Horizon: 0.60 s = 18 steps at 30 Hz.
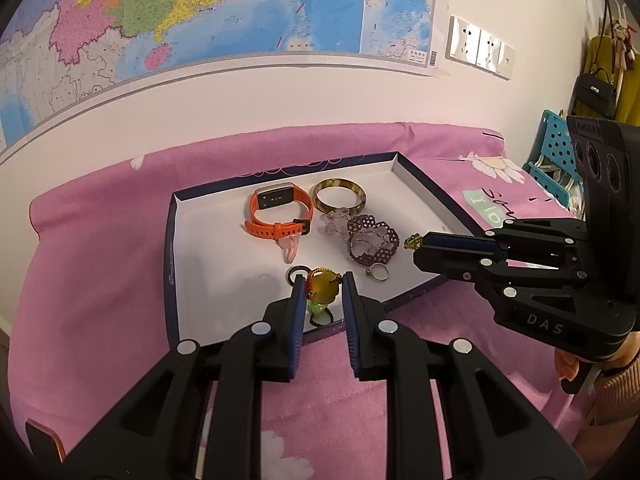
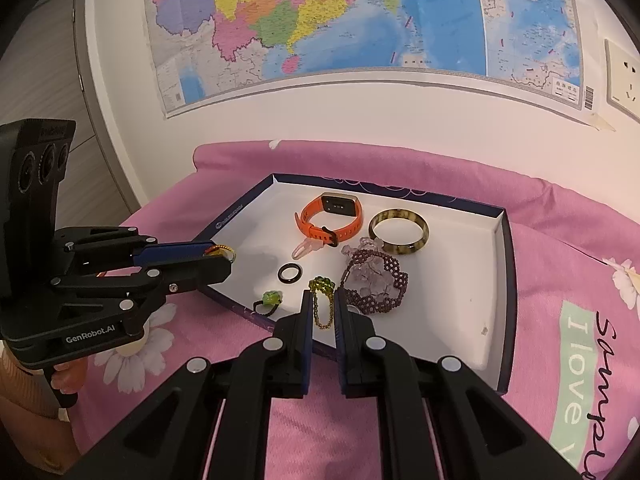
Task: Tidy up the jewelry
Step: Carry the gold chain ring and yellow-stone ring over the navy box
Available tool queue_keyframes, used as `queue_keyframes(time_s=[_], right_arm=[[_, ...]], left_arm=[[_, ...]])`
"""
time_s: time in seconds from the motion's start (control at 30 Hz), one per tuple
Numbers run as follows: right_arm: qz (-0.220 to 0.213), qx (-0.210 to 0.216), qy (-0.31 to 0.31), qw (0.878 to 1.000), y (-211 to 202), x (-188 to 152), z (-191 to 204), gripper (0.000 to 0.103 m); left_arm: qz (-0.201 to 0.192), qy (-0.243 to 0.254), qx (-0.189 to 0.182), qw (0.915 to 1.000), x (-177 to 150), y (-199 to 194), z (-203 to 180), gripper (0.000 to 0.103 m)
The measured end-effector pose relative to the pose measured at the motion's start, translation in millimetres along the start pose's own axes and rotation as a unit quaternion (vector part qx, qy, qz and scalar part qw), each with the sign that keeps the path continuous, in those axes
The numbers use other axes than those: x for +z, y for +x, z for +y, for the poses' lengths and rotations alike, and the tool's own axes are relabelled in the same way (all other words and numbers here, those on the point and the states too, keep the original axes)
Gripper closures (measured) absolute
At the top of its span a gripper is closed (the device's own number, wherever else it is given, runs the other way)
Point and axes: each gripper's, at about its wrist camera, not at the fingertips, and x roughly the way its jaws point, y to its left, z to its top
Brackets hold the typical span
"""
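My left gripper (image 1: pixel 322 284) is shut on a yellow amber pendant (image 1: pixel 322 289) with an orange and green beaded cord, held just above the near edge of the white tray (image 1: pixel 170 240). My right gripper (image 2: pixel 323 296) is shut on a green beaded chain (image 2: pixel 322 312) with a flower-shaped top, which hangs over the tray's front rim. In the left wrist view the right gripper (image 1: pixel 418 242) reaches in from the right over the tray. In the right wrist view the left gripper (image 2: pixel 224 256) comes in from the left.
In the tray lie an orange watch (image 1: pixel 280 212), an amber bangle (image 1: pixel 339 196), a purple beaded bracelet (image 1: pixel 374 240), a silver ring (image 1: pixel 378 272), a black ring (image 2: pixel 289 273), a green ring (image 2: pixel 270 300) and a pink clip (image 1: pixel 290 248). A pink blanket (image 1: pixel 100 260) lies underneath.
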Motion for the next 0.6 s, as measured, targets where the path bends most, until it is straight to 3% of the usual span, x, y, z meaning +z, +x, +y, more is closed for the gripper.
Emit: queue_keyframes(time_s=[0.6], right_arm=[[0.010, -0.003, 0.001, 1.000, 12.9, 5.2, -3.8, 0.094]], left_arm=[[0.008, -0.006, 0.004, 0.9999, 3.1, 12.8, 2.1, 0.084]])
